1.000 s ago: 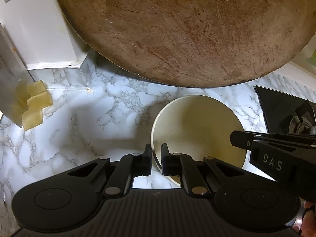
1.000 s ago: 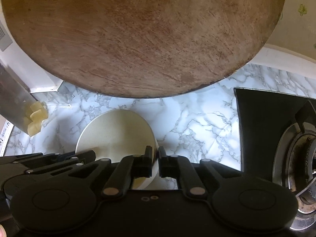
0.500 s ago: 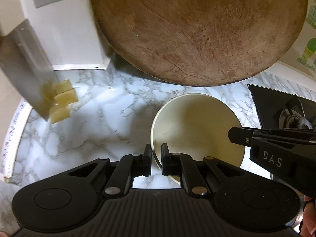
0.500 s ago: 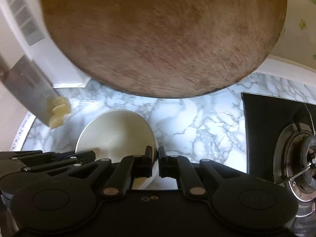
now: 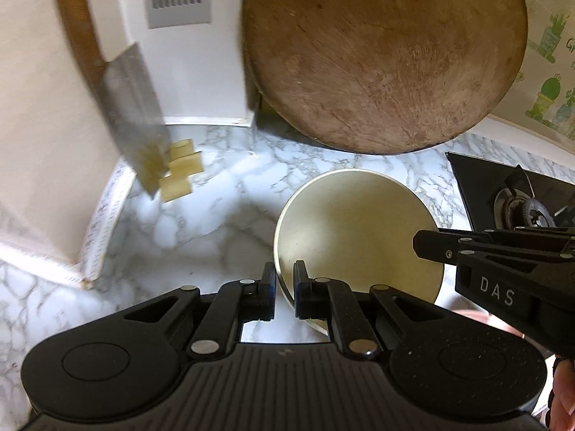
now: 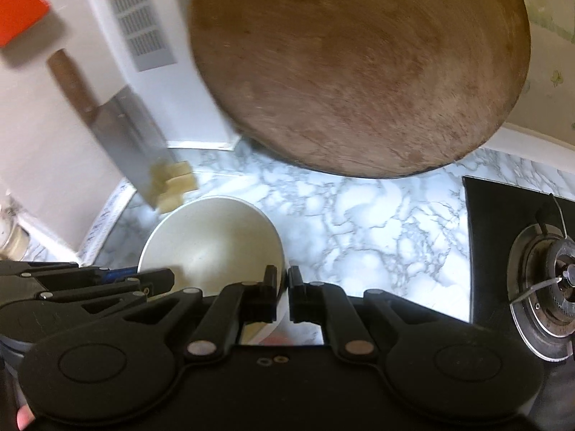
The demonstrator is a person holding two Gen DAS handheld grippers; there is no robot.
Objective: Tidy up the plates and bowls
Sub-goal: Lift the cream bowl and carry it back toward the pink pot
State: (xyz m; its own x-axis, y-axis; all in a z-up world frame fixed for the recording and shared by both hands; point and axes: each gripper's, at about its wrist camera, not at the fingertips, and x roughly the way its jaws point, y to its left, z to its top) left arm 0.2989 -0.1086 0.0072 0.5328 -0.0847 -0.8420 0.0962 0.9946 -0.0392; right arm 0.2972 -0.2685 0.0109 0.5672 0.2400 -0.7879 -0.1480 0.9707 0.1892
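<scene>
A cream bowl (image 5: 355,230) hangs above the marble counter, gripped at two points of its rim. My left gripper (image 5: 284,292) is shut on the rim's near left edge. In the right wrist view the same cream bowl (image 6: 212,240) shows at lower left, and my right gripper (image 6: 283,296) is shut on its right edge. In each wrist view the other gripper's black body shows beside the bowl. The bowl looks empty.
A large round wooden board (image 5: 384,54) leans against the back wall. A cleaver (image 5: 129,115) hangs at the left above yellow blocks (image 5: 179,174). A black gas hob (image 6: 532,269) lies at the right. White marble counter (image 6: 377,230) stretches between bowl and hob.
Both grippers have risen and drawn back from the wall with the bowl between them. The board looks smaller, and the cleaver, the vent and more counter have come into view.
</scene>
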